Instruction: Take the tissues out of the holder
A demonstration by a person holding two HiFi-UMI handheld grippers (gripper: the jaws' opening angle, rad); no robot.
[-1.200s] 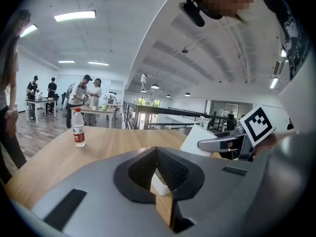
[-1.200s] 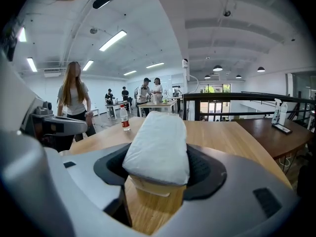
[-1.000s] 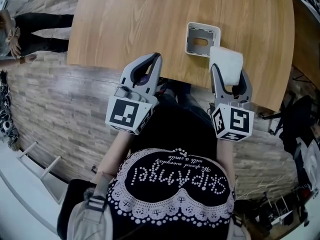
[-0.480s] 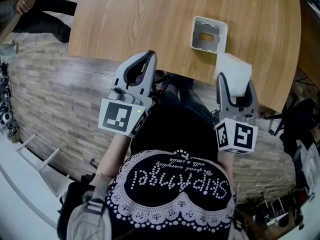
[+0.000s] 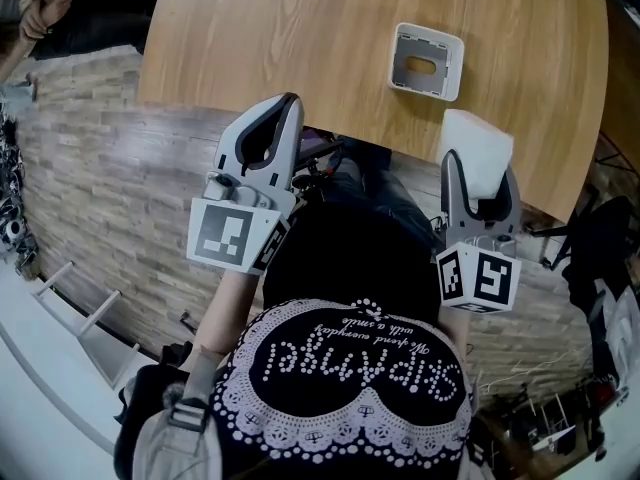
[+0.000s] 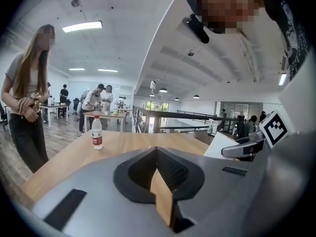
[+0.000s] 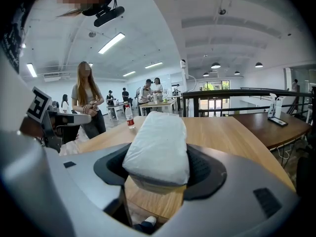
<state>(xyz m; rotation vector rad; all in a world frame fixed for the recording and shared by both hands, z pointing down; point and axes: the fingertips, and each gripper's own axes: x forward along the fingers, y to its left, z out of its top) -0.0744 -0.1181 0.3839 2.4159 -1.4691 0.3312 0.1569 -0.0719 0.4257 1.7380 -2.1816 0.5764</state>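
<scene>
The white tissue pack [image 5: 478,144] sits clamped between the jaws of my right gripper [image 5: 479,168], held over the table's near edge, clear of the holder. Up close in the right gripper view the tissue pack [image 7: 157,146] fills the gap of the right gripper [image 7: 158,162], both pads pressing its sides. The white square holder [image 5: 428,34] stands on the wooden table [image 5: 300,38], farther in, with its slot bare. My left gripper [image 5: 284,105] hovers over the table's near edge, shut and with nothing in it; the left gripper [image 6: 157,150] shows its tips meeting.
A water bottle [image 6: 97,132] stands far across the table, and it shows as a water bottle [image 7: 129,117] in the right gripper view. A person [image 6: 27,98] stands by the table's far side. Other tables with people lie behind. A wood-pattern floor [image 5: 110,198] runs below the table edge.
Both grippers have drawn back toward my body. The tissue pack has travelled with the right gripper, away from the holder, toward the table's near edge.
</scene>
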